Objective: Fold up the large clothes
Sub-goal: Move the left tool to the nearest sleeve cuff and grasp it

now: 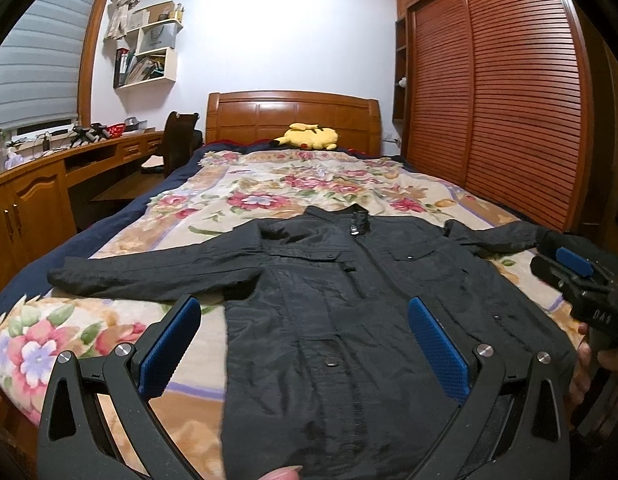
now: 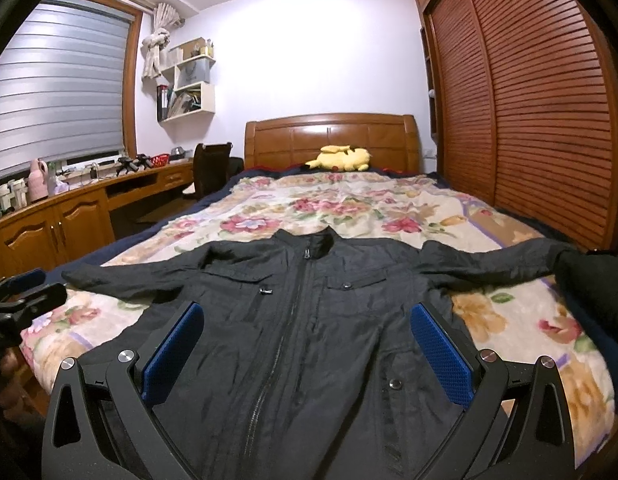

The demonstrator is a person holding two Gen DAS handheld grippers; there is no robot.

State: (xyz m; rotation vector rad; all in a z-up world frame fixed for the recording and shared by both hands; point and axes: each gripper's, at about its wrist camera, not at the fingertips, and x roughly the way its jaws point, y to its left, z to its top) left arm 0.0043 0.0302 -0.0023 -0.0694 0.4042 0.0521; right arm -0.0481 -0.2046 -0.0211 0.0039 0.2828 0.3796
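A yellow plush toy (image 1: 307, 136) lies far ahead of the fingers by the wooden headboard (image 1: 293, 114); desk (image 1: 49, 164) left, slatted wardrobe (image 1: 497, 96) right.

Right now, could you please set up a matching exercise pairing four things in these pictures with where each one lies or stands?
Things:
1. black jacket
2. yellow plush toy
3. wall shelves
4. slatted wardrobe doors

Places:
A. along the right side of the bed
B. spread flat on the floral bedspread, sleeves out to both sides
C. by the wooden headboard
D. mounted high on the wall, near the window

Pairs: 1-B, 2-C, 3-D, 4-A
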